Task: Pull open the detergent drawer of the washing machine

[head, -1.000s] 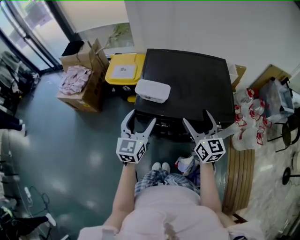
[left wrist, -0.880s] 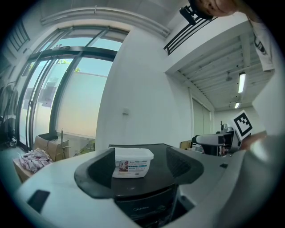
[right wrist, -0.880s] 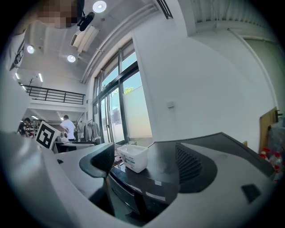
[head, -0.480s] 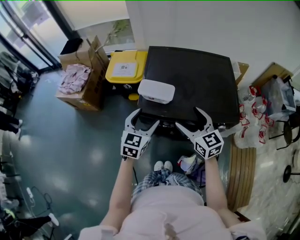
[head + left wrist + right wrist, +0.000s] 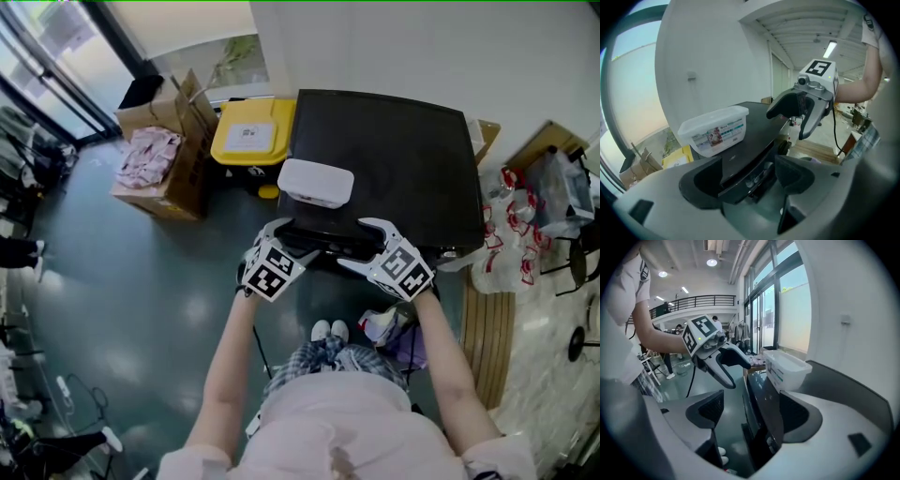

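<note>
The black washing machine stands against the white wall, with a white plastic box on its lid. Both grippers are at its top front edge. My left gripper is open, and the machine's front rim lies between its jaws without touching the pads. My right gripper is a little to the right; its jaws are closing but still wide, straddling the same front rim with the pads clear. The detergent drawer itself cannot be made out; only dark front-panel parts show under the rim.
A yellow bin and cardboard boxes with clothes stand left of the machine. Plastic bags and a slatted wooden board lie to its right. The person's feet are just in front of the machine.
Both grippers have come down and tipped forward from above the front edge to the rim itself. They have also moved closer together, and the right one has rolled inward.
</note>
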The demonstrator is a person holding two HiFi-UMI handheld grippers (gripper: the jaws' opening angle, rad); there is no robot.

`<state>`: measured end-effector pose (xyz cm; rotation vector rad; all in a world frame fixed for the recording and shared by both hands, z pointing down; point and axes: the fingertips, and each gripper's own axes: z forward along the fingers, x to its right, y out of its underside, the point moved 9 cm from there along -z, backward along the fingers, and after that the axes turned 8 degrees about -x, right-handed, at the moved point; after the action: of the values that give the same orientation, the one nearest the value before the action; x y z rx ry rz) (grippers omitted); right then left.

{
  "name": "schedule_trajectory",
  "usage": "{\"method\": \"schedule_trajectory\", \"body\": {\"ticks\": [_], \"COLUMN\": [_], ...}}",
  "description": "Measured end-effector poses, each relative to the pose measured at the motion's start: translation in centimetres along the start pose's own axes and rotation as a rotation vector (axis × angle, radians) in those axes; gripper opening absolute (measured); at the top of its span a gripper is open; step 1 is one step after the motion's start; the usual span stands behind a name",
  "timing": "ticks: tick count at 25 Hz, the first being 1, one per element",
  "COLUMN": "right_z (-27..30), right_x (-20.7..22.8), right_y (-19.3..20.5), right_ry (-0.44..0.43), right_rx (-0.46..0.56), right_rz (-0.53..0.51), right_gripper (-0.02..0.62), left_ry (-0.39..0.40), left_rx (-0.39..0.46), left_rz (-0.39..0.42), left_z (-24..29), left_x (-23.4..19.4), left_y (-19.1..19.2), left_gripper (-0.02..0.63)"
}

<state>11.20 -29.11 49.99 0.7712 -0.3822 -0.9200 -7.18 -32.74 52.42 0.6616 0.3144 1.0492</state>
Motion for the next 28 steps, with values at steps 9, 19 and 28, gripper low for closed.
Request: {"method": "schedule_trajectory", "body": {"ticks": [9, 19, 28], "right_z": [3.5, 5.6, 6.0], "right_x": [-0.8, -2.0, -1.8], "right_y": [0.7, 1.9, 2.7], "right_ry": [-0.101, -0.142, -0.123], "right_rx": [-0.177, -0.243, -0.315], "right_rz": [-0.159, -0.2, -0.222], "right_gripper": [0.344, 0.33, 0.318], "left_ry": [0.076, 0.123, 0.126], "left_rx": [-0.145, -0.224, -0.292], "left_rz": [0.15, 0.232, 0.295], "left_z": [2.5, 3.7, 4.7], "left_x": [0.5, 1.1, 1.5], "left_y": [1.2, 1.7, 1.5], "left_gripper": [0.347, 0.347, 0.345]}}
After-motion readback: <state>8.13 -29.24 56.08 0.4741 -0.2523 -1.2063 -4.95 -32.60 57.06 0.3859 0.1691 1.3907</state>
